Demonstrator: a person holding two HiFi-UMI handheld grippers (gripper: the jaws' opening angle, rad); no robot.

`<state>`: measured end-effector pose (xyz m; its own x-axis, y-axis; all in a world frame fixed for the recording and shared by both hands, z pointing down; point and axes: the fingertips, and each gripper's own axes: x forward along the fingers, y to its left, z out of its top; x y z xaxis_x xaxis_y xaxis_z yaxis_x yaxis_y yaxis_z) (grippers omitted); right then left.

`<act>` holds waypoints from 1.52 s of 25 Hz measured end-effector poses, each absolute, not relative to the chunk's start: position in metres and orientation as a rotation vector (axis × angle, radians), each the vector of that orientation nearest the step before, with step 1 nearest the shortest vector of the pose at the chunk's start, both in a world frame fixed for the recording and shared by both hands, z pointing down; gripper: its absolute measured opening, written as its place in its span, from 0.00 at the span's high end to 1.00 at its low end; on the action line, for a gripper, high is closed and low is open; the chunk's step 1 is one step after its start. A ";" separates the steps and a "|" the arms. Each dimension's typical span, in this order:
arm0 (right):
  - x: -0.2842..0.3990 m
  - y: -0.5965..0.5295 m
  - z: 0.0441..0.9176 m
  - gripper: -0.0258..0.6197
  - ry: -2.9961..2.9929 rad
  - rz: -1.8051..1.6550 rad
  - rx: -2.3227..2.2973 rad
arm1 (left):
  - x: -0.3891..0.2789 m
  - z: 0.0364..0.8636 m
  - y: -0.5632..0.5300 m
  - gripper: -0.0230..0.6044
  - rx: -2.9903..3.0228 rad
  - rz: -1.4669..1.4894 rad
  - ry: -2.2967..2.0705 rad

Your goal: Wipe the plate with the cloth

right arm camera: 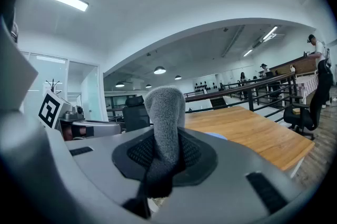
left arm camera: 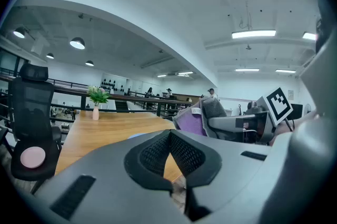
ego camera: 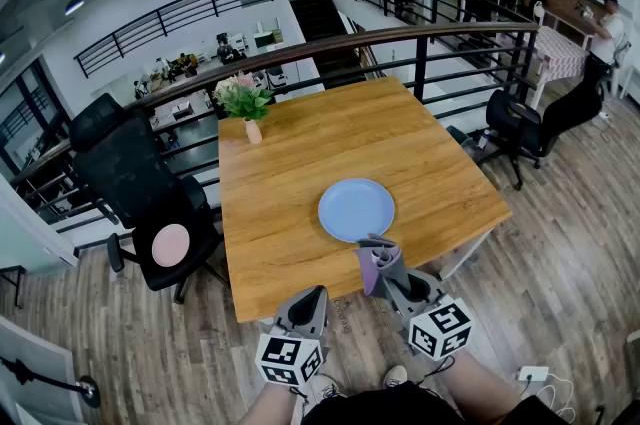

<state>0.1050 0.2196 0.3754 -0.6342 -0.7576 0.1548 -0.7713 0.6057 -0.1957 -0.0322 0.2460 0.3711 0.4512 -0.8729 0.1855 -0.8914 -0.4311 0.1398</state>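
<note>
A light blue plate (ego camera: 356, 209) lies on the wooden table (ego camera: 300, 163) near its front edge. My right gripper (ego camera: 378, 258) hovers just in front of the plate, shut on a grey and purple cloth (ego camera: 374, 261). In the right gripper view the grey cloth (right arm camera: 165, 120) stands up between the closed pads, with a sliver of the plate (right arm camera: 215, 135) behind. My left gripper (ego camera: 309, 299) is at the table's front edge, left of the right one, shut and empty. From the left gripper view its jaws (left arm camera: 170, 145) meet, and the cloth (left arm camera: 190, 119) shows to the right.
A small vase of flowers (ego camera: 245, 102) stands at the table's far left corner. A black office chair (ego camera: 140, 188) with a pink cushion is left of the table, another chair (ego camera: 510, 128) to the right. A railing (ego camera: 400, 48) runs behind the table. People stand far back.
</note>
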 end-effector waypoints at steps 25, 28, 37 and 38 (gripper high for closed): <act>0.178 0.204 0.376 0.85 -2.855 0.347 1.190 | 0.037 0.384 0.233 0.93 2.423 0.135 -1.607; 0.189 0.200 0.375 0.85 -2.861 0.350 1.189 | 0.047 0.384 0.231 0.93 2.421 0.144 -1.613; 0.196 0.182 0.374 0.85 -2.858 0.363 1.215 | 0.050 0.388 0.214 0.93 2.417 0.164 -1.607; 0.195 0.178 0.374 0.85 -2.853 0.363 1.219 | 0.047 0.390 0.210 0.93 2.414 0.165 -1.604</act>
